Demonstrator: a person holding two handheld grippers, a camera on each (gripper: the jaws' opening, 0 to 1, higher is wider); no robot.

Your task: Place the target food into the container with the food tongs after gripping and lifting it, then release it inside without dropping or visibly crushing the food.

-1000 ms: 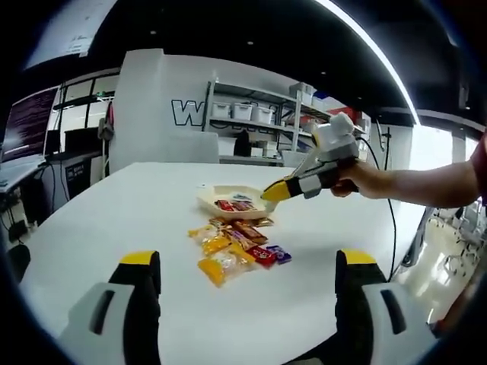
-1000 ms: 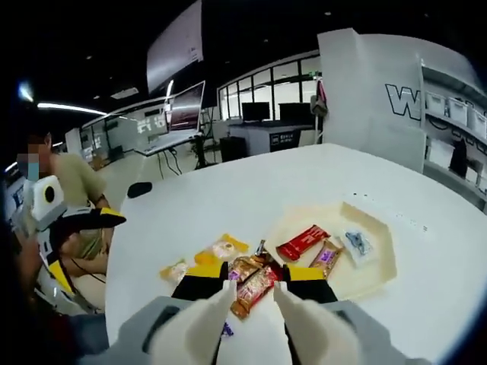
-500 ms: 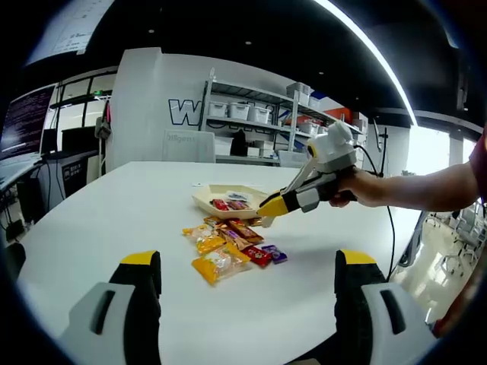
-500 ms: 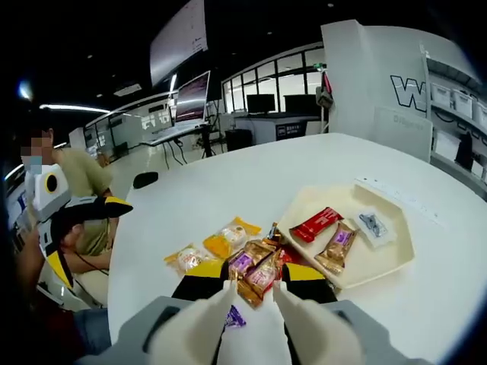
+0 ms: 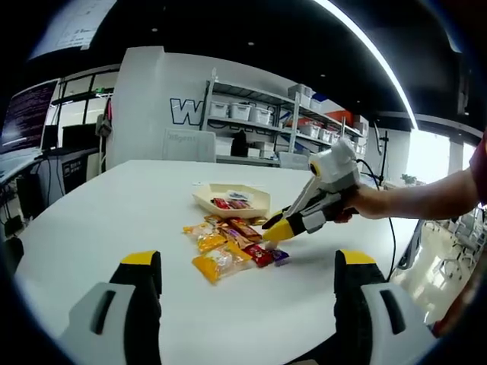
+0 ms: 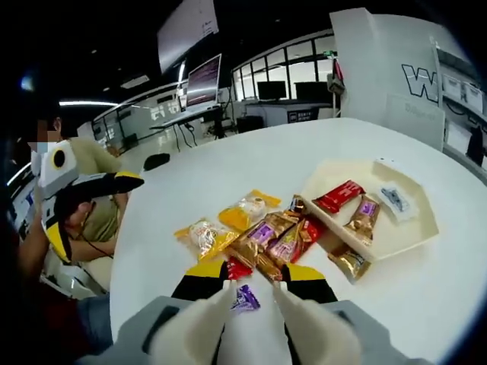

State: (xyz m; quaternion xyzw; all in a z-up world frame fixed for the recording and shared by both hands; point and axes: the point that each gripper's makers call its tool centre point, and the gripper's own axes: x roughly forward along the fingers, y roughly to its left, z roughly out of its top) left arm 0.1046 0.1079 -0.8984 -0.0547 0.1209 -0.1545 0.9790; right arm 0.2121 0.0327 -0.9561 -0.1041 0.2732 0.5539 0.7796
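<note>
A pile of wrapped snacks [image 6: 266, 236] lies on the white table [image 6: 228, 175], among them a small purple candy [image 6: 245, 298] and a red one [image 6: 237, 268]. My right gripper [image 6: 255, 275], fitted with white tong blades, is open; the purple candy lies low between its jaws. In the left gripper view the right gripper [image 5: 275, 230] slants down with its yellow tip just above the purple candy [image 5: 280, 256]. A cream tray [image 6: 415, 237] holds a red bar [image 6: 338, 195], a gold bar and a clear packet. My left gripper [image 5: 247, 258] hangs open, short of the pile [image 5: 228, 243].
The tray [image 5: 257, 204] sits beyond the pile. Behind the left gripper [image 6: 91, 199], at the table's edge, sits a person. Desks, monitors and a shelf rack [image 5: 251, 122] stand far off. Bare table lies all round the pile.
The right gripper has come back from over the tray and dropped toward the near side of the pile, down to the purple candy. The left gripper has hardly moved.
</note>
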